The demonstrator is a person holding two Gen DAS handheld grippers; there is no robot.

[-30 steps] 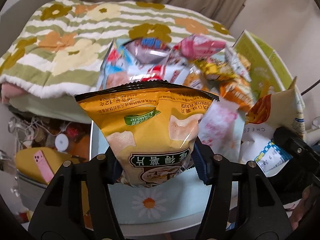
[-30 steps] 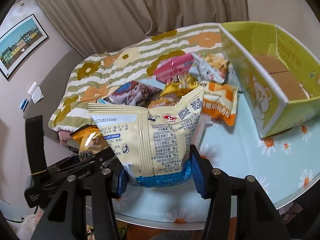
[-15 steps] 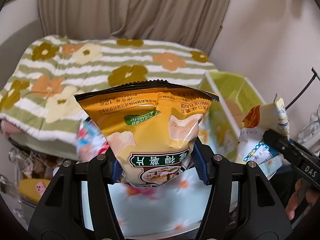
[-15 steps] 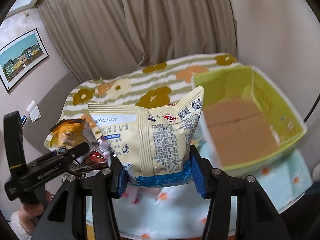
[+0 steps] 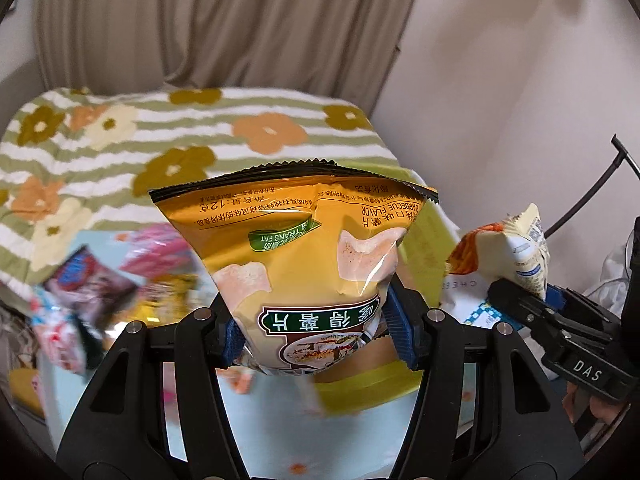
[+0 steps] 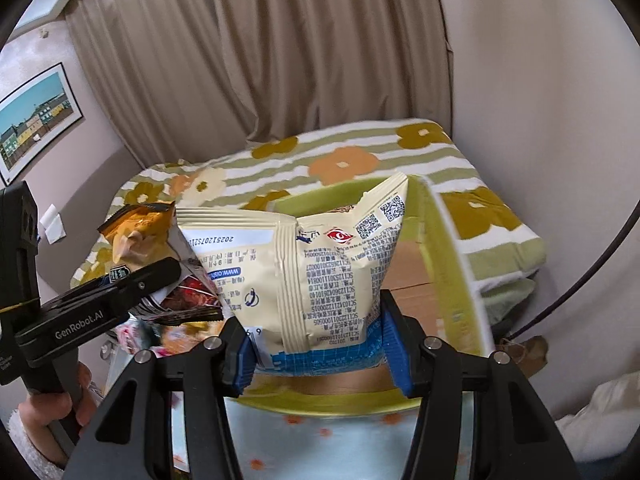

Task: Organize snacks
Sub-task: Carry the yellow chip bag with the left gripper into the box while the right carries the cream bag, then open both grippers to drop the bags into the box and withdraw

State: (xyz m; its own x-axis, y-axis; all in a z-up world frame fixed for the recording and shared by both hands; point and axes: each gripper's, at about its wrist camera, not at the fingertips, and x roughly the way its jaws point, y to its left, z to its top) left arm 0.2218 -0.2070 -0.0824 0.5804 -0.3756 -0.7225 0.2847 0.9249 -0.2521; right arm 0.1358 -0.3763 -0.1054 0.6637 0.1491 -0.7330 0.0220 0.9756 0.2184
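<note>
left gripper [image 5: 316, 338] clamps an orange foil chip bag [image 5: 296, 256], right gripper [image 6: 318, 346] clamps a cream printed snack bag [image 6: 304, 264], both above the green cardboard box [image 6: 456, 264].

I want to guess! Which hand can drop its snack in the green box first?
Probably the right gripper: its cream snack bag hangs just above the green box. The left gripper's orange chip bag looks nearer the rim.

The barbecue chip bag [image 5: 304, 264] is orange-yellow with a black serrated edge and green label. The cheese snack bag [image 6: 316, 272] is cream with a blue checked band. Behind it, the cardboard box [image 6: 460, 280] is lime green, its floor brown. The blanket [image 6: 360, 160] is green-and-white striped with orange and olive flowers.
</note>
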